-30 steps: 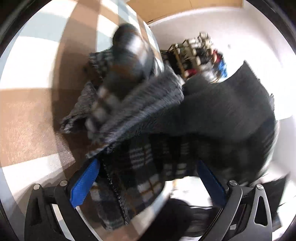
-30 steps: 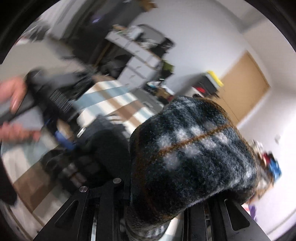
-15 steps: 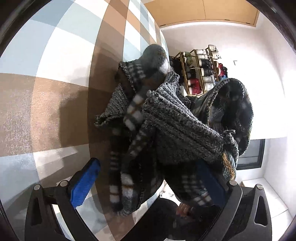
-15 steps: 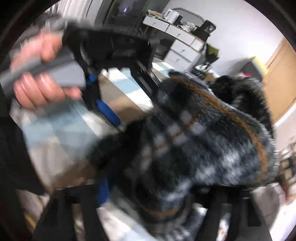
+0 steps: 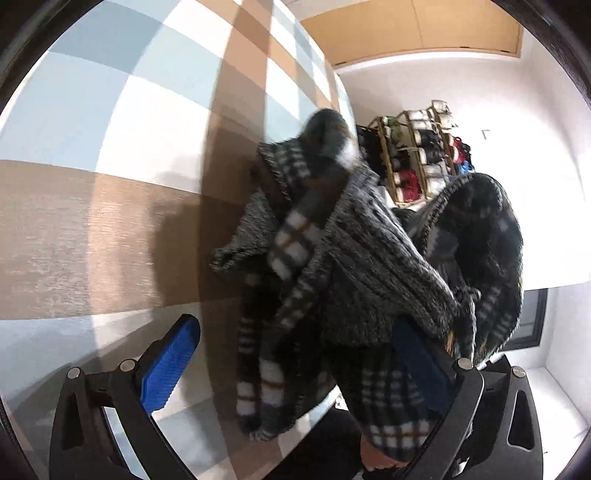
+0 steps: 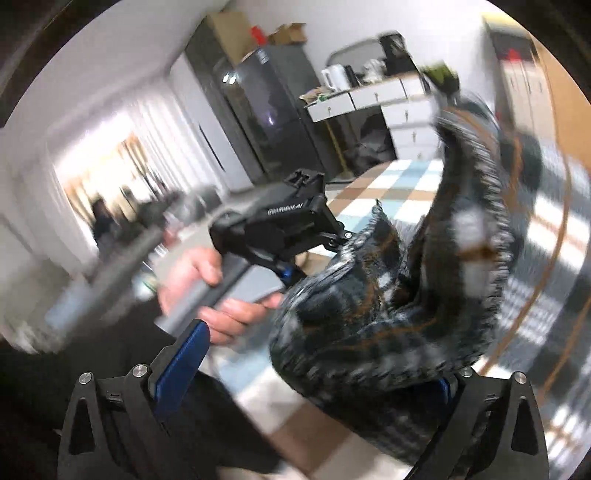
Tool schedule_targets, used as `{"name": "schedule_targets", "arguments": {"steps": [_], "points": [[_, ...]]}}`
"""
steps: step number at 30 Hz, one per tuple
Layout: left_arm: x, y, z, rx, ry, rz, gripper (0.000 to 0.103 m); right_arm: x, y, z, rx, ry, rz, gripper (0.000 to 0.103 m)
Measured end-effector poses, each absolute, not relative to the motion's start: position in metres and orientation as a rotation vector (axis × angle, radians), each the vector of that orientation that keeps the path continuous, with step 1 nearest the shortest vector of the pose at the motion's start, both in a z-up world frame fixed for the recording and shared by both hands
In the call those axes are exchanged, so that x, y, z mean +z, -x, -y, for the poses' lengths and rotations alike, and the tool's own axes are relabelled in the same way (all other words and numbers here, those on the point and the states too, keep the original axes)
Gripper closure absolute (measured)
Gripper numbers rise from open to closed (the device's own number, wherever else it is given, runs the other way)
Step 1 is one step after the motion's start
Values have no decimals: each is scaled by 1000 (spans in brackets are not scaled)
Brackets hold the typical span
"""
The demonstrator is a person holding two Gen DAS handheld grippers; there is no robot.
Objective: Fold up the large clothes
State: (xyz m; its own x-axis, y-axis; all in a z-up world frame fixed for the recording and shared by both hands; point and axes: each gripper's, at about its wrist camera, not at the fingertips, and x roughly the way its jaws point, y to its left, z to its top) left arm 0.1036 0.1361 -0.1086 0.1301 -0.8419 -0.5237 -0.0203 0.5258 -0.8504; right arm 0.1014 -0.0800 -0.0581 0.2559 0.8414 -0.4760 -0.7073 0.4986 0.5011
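A dark plaid fleece garment with a grey knit part (image 5: 369,258) hangs bunched above the blue, white and brown checked surface (image 5: 110,147). My left gripper (image 5: 295,362) stands open; the cloth drapes over its right finger while the left pad (image 5: 173,365) is bare. In the right wrist view the same plaid garment (image 6: 406,295) is blurred. It rests against the right finger of my right gripper (image 6: 317,362), whose jaws are opening; the left pad (image 6: 181,365) touches nothing. A hand (image 6: 199,280) holds the left gripper's handle.
A shoe rack (image 5: 417,158) stands against the white wall beyond the checked surface, under a wooden panel (image 5: 406,29). A dark fridge (image 6: 266,110) and white drawers (image 6: 380,96) with a kettle stand at the back. The person's dark clothing fills the lower left of the right wrist view.
The right gripper, clamped on the plaid cloth a second ago, has spread its jaws and rolled; the left hand came into its view. The left gripper stayed put while the garment slumped over it.
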Motion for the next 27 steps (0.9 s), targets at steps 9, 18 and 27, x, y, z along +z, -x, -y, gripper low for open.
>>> {"name": "schedule_targets", "arguments": {"steps": [9, 18, 27], "points": [[-106, -104, -132, -684, 817, -1311, 2, -40, -90, 111, 1264, -493, -733, 0], [-80, -90, -156, -664, 807, -1188, 2, -84, -108, 73, 1158, -420, -994, 0], [-1, -61, -164, -853, 804, -925, 2, -80, -99, 71, 1137, -426, -962, 0]]}}
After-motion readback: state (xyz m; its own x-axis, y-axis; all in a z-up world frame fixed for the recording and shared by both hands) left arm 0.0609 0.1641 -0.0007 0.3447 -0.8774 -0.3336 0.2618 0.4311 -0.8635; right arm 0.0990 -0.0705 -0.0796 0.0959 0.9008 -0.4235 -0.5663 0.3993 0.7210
